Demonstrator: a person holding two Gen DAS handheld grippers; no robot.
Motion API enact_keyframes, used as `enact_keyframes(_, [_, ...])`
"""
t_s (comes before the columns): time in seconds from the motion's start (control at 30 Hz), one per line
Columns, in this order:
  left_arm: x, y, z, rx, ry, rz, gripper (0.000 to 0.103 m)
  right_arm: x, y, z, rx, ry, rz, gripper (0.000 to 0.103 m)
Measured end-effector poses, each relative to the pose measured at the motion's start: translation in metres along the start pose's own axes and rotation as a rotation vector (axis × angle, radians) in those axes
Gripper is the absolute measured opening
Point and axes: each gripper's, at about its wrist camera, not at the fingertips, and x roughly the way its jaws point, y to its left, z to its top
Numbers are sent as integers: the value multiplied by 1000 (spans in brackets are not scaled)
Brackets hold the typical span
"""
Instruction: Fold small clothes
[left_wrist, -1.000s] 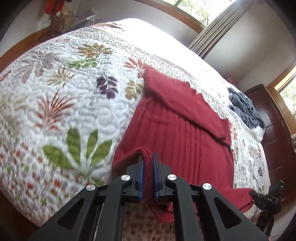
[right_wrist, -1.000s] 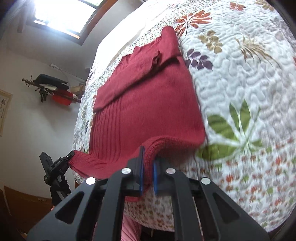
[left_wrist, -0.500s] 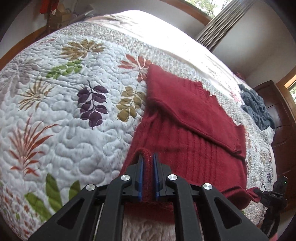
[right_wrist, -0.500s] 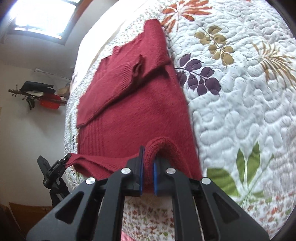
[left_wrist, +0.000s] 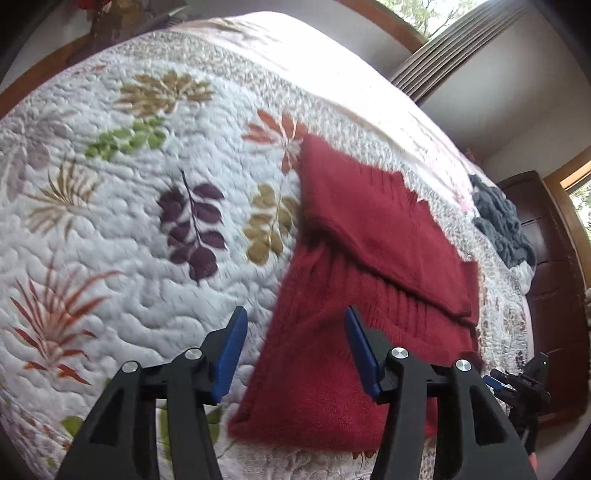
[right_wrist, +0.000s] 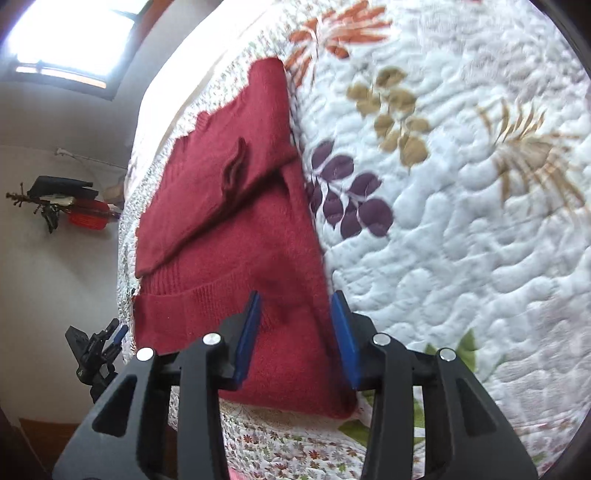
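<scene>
A dark red knit sweater (left_wrist: 369, 280) lies flat on the floral quilt (left_wrist: 129, 221), its sleeve folded across the chest and its lower hem doubled up over the body. My left gripper (left_wrist: 293, 332) hangs open just above the sweater's near left corner, nothing between its blue pads. In the right wrist view the same sweater (right_wrist: 236, 229) lies with a small wrinkle on the folded sleeve. My right gripper (right_wrist: 295, 314) is open over the near right corner, empty. Each gripper shows small at the edge of the other's view.
The quilt (right_wrist: 461, 184) covers a bed with wide bare room beside the sweater. A grey garment (left_wrist: 502, 221) is heaped at the far edge next to a dark wooden dresser (left_wrist: 554, 277). Curtains (left_wrist: 443, 48) and a window stand behind. Dark and red items (right_wrist: 70, 206) hang on the wall.
Both grippers carried the sweater's lower hem forward over its body, then opened and let it go. The hem now lies folded on the sweater.
</scene>
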Motion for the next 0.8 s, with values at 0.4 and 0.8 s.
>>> enact_keyframes(0.4, [60,-58,-9,429,61,228,61,10,53,-20,-327,-23,-155,46])
enact_keyframes(0.8, [48,-82,-24,531,-16,191,9,46,74,-21,-534,-1,-267,48])
